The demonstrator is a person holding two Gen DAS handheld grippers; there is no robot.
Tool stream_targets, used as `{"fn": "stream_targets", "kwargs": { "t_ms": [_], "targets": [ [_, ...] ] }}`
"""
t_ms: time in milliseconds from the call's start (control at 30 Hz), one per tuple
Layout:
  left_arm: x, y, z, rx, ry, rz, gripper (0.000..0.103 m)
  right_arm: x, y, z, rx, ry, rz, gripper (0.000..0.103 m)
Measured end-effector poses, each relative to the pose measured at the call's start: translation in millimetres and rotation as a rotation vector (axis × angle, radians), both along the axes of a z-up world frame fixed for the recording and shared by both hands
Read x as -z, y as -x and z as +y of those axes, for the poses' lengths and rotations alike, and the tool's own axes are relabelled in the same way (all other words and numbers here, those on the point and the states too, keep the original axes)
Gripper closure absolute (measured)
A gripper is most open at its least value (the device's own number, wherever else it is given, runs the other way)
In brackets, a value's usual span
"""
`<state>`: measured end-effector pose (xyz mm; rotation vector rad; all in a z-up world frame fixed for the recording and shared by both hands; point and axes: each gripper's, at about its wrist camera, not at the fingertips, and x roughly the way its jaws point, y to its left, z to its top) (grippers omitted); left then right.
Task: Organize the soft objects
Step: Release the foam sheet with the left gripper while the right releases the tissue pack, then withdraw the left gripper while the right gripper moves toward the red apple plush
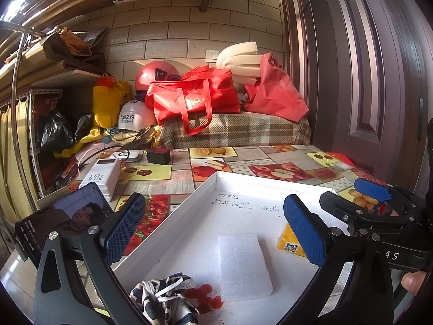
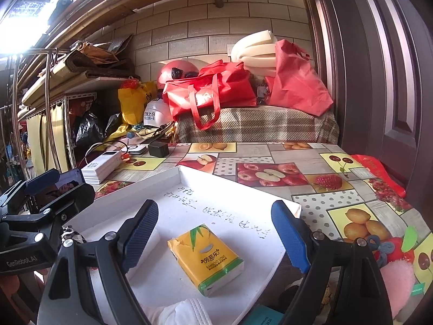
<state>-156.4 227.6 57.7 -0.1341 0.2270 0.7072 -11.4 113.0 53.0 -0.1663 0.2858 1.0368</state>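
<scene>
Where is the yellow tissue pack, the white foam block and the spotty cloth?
Yellow tissue pack [image 2: 205, 260]: right wrist view, on the middle of its printed top.
White foam block [image 1: 243, 266]: left wrist view, on the middle of its flat top.
Spotty cloth [image 1: 162, 298]: left wrist view, on the crumpled middle.

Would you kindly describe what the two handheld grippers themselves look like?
Both the left gripper and the right gripper have black plastic frames with silver rivets and blue, cross-hatched rubber finger pads. White lettering reading GenRobot.AI marks the left body, seen from the right wrist.
</scene>
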Motion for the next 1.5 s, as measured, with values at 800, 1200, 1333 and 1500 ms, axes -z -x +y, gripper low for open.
{"fn": "stream_targets", "kwargs": {
  "t_ms": [800, 1200, 1333, 1500],
  "targets": [
    [-3, 8, -19, -0.004, -0.001, -0.015, 0.0, 0, 15, -41, 0.012, -0.018, 0.003, 0.017],
    [-2, 3, -56, 0.186, 0.025, -0.006, 0.0, -10, -13, -153, 0.185, -0.143, 0.04, 0.017],
    [-1, -10, -83, 0.364, 0.033, 0.043, 0.0, -11, -54, -203, 0.29, -0.169, 0.141, 0.017],
    [0, -32, -125, 0.57, 0.05, 0.117, 0.0, -1, -87, -239, 0.347, -0.167, 0.286, 0.017]
  ]
}}
